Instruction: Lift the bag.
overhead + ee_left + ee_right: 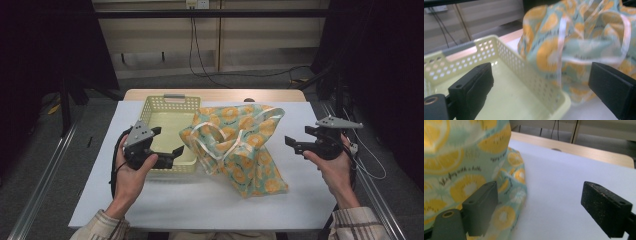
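Note:
A mint cloth bag (pixel 240 145) printed with orange slices and trimmed with white straps lies crumpled in the middle of the white table top (pixel 165 200). Its left part leans against a pale yellow perforated basket (pixel 170 102). My left gripper (pixel 169 140) hovers open over the basket's near right corner, jaws pointing right at the bag. In the left gripper view the basket wall (pixel 511 57) and the bag (pixel 579 37) lie between and beyond the wide jaws (pixel 541 75). My right gripper (pixel 299 135) is open to the right of the bag, apart from it. In the right gripper view the bag (pixel 461 160) sits behind the left jaw, with nothing between the jaws (pixel 540 190).
The basket's inside (pixel 506 100) holds nothing that I can see. Bare white table (pixel 564 170) spreads right of the bag, and a wooden edge (pixel 215 94) runs along the back. Cables (pixel 200 55) hang at the far wall. Dark frames stand at both sides.

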Tool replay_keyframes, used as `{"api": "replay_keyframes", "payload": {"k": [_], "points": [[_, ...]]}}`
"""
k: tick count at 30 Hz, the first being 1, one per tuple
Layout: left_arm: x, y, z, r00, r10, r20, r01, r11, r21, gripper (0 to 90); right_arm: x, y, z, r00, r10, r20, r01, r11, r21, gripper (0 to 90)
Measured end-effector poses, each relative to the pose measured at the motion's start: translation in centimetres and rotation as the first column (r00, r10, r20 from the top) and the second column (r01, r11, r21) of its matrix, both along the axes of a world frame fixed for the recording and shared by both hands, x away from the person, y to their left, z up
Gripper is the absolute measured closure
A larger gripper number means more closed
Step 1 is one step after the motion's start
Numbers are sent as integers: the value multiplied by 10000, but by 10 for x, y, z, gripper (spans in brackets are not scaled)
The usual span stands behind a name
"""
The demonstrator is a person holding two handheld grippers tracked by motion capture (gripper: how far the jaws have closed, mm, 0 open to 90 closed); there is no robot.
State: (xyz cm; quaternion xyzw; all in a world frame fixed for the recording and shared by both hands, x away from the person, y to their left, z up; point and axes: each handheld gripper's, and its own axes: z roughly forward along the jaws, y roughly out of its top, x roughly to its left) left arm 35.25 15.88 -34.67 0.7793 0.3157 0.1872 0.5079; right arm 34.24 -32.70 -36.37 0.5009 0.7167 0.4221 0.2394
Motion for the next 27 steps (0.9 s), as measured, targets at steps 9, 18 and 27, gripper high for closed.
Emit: {"api": "replay_keyframes", "payload": {"k": [9, 18, 27], "points": [[-21, 38, -31, 9943, 1027, -302, -1028, 9947, -29, 54, -25, 3, -22, 9996, -90, -286, 89, 10000, -38, 131], [-36, 58, -59, 9866, 1460, -723, -1452, 9893, 162, 53, -44, 3, -48, 9984, -190, -539, 202, 9995, 225, 144], [-44, 62, -66, 9876, 1408, -697, -1416, 9899, -61, 68, -45, -2, -58, 9983, -363, -456, 374, 9990, 254, 144]]}}
